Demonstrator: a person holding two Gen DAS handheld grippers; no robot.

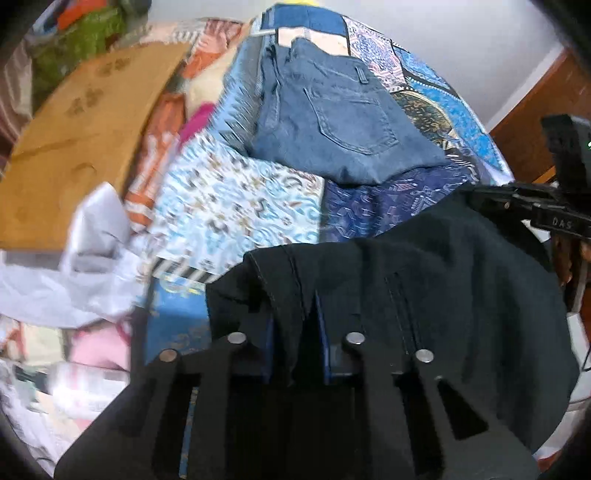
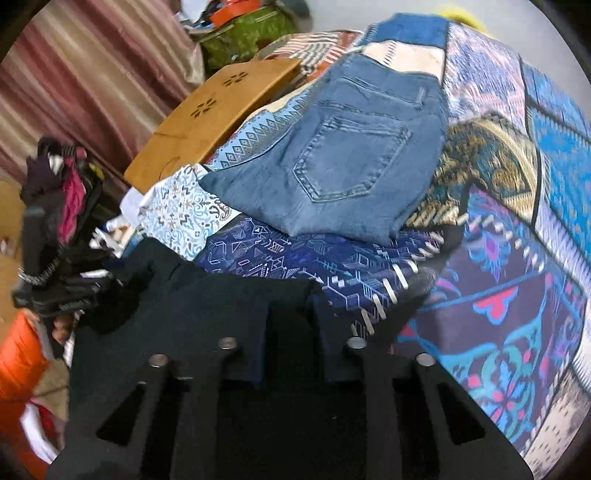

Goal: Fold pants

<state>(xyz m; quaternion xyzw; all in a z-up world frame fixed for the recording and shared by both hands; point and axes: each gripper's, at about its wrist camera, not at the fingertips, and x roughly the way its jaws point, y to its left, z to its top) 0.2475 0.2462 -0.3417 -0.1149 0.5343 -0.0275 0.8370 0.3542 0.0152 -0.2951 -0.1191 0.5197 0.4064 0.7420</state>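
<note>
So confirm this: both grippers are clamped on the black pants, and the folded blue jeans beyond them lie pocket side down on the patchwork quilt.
Wrong on one point: the blue jeans lie pocket side up; the right wrist view shows a back pocket. The rest stands: left gripper and right gripper clamp the black pants on the quilt.

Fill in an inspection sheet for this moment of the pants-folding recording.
Surface: patchwork bedspread, blue patterned patches, largely covered.
Job's things: dark pants lifted at the near edge, held by both grippers; folded blue jeans lying flat further back, pocket up.
Clutter: tan wooden board, white cloth, green bag, clothes heap at the left.
Grippers: left gripper fingers shut on a fold of dark pants; right gripper shut on the pants' edge.
Cables: nothing seen.
Surroundings: striped curtain, pale wall, wooden furniture at the right.
</note>
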